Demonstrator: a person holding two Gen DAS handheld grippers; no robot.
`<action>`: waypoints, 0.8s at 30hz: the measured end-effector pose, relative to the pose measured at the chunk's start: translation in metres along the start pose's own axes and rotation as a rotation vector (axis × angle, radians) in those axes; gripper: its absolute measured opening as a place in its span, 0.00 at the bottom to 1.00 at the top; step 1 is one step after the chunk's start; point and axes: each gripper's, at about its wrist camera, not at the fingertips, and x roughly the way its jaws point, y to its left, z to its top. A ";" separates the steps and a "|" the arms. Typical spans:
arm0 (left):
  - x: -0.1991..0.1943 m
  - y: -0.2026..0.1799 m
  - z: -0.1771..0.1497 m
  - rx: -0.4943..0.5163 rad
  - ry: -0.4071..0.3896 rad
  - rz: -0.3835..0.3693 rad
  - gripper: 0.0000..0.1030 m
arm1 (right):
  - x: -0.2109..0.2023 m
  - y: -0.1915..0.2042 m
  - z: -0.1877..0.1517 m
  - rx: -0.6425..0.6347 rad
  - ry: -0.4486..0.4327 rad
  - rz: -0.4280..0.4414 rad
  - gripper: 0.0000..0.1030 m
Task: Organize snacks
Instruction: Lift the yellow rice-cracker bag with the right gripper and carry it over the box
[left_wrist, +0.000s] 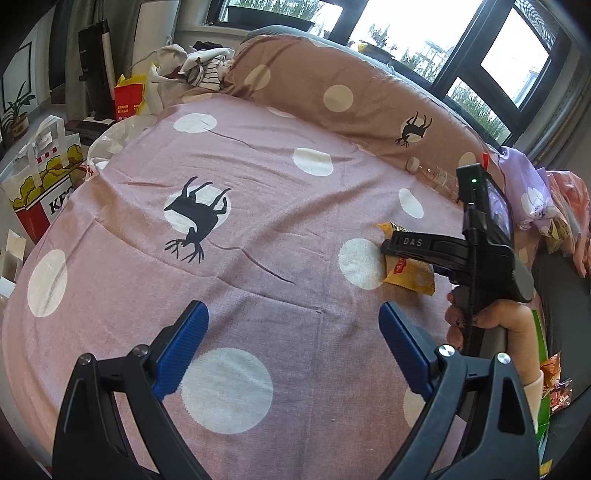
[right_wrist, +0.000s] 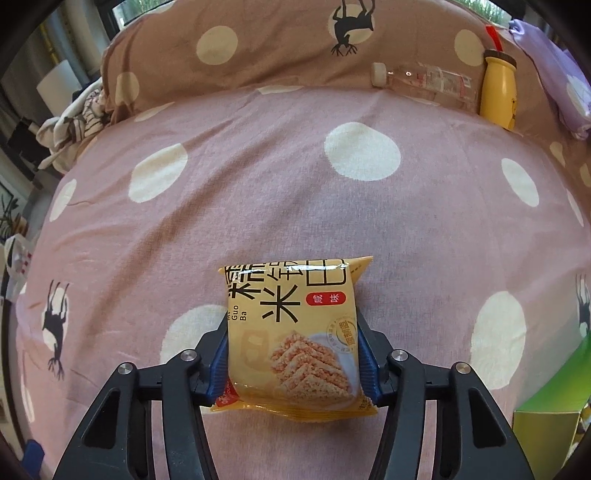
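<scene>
Over the pink spotted bedspread (right_wrist: 280, 206), the right gripper (right_wrist: 291, 354) pinches a yellow rice-cracker packet (right_wrist: 291, 332) across its lower half, a blue pad pressed into each side so the film dents inward. In the left wrist view the same packet (left_wrist: 408, 275) shows at about three o'clock, low over the cover, though whether it touches the cloth I cannot tell. The left gripper (left_wrist: 293, 347) hangs spread wide at six o'clock, holding nothing. A green box (right_wrist: 546, 417) sits at four o'clock of the right wrist view, a clear bottle (right_wrist: 428, 83) and a yellow bottle (right_wrist: 498, 94) at one o'clock against the brown pillow (right_wrist: 258, 48). To my judgement the step is carrying the packet to its spot: keep the squeeze gentle, since the crackers inside would likely crush, keep the packet level, and let go only once it rests flat.
</scene>
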 end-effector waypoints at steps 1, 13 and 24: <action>0.001 -0.001 0.000 0.003 0.002 0.002 0.91 | -0.004 0.000 -0.002 -0.008 -0.002 -0.001 0.56; -0.003 0.011 0.003 -0.038 -0.008 -0.013 0.91 | -0.088 -0.003 -0.047 -0.034 -0.090 0.051 0.56; 0.000 0.005 0.001 -0.029 0.017 -0.036 0.91 | -0.097 -0.012 -0.122 0.016 -0.013 0.141 0.56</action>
